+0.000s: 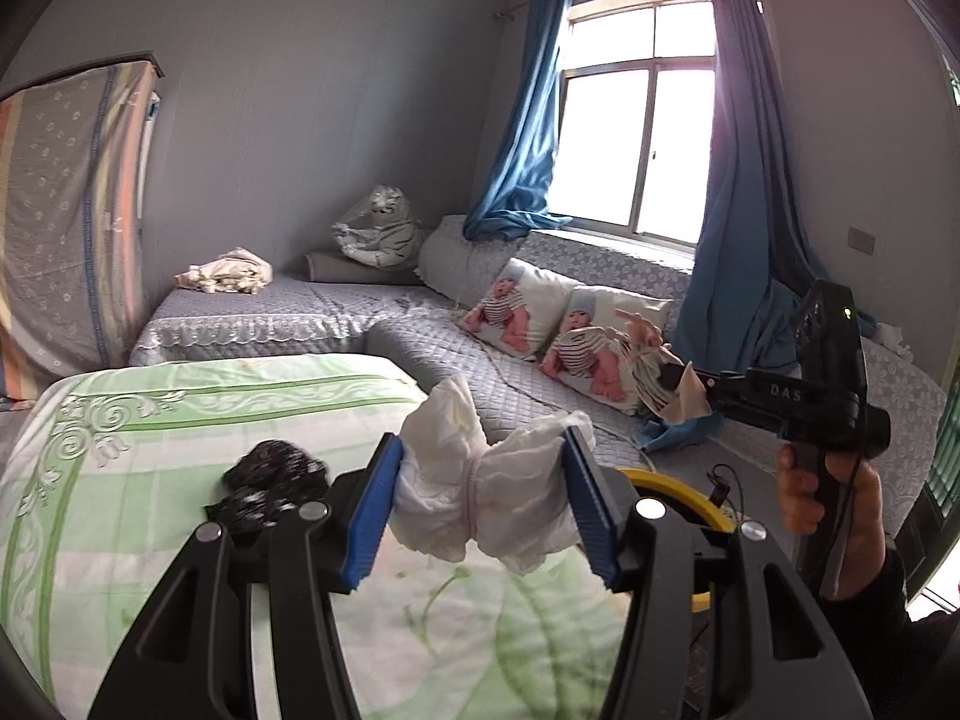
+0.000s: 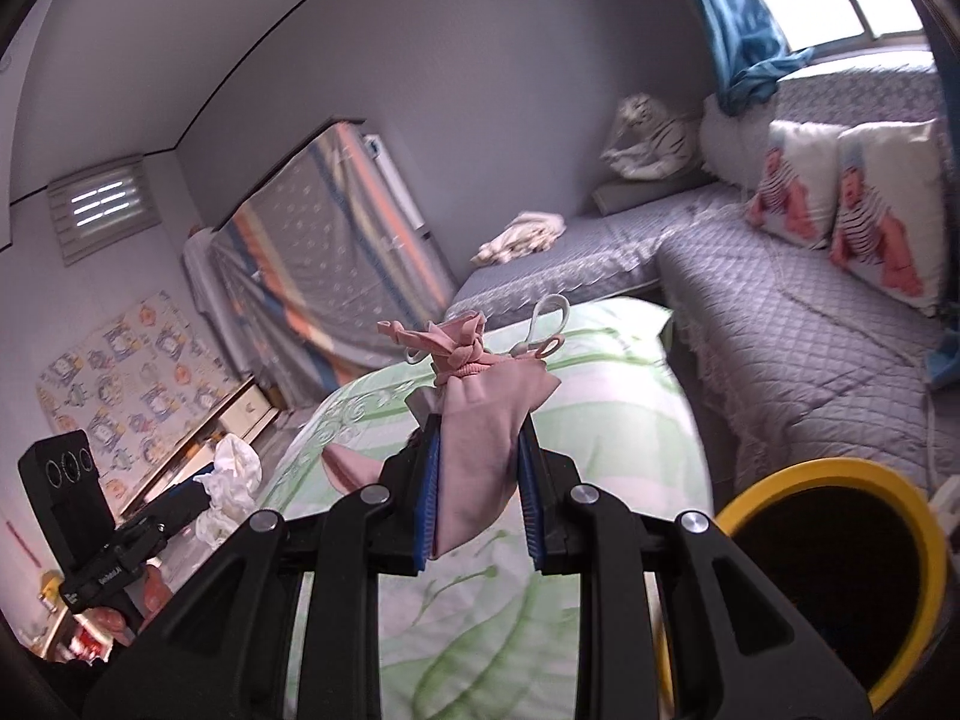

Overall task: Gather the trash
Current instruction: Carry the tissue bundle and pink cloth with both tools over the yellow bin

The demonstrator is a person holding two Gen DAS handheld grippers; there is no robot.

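Both loads up in the air above the green quilt (image 1: 180, 420), bin (image 2: 900, 498) down at the right with its yellow rim facing up. Left gripper (image 1: 480, 504) clenched on a white wad (image 1: 480, 492), cinched at the waist by a band. Right gripper (image 2: 480, 498) clamped on a pink pouch (image 2: 480, 420), knotted at the top.

Risks, as judged from here:
- White wad pinched only at its two puffy ends; soft, springy stuff, likely to squirm out sideways on any jolt and drop onto the quilt instead of the bin.
- Pink pouch gripped low on its slack body, heavy knot riding above the pads; prone to flop over or slide through on a fast swing.
- Two grippers heading for one bin mouth; collision or a snag likely if both arrive together.
- Black clump (image 1: 270, 480) left on the quilt, easy to overlook.

Orientation: white wad lying crosswise, long axis spanning from pad to pad, roughly level. Pink pouch standing along the fingers, long axis pointing forward and up, knot and white loops (image 2: 549, 324) leading, tail trailing back between the pads.
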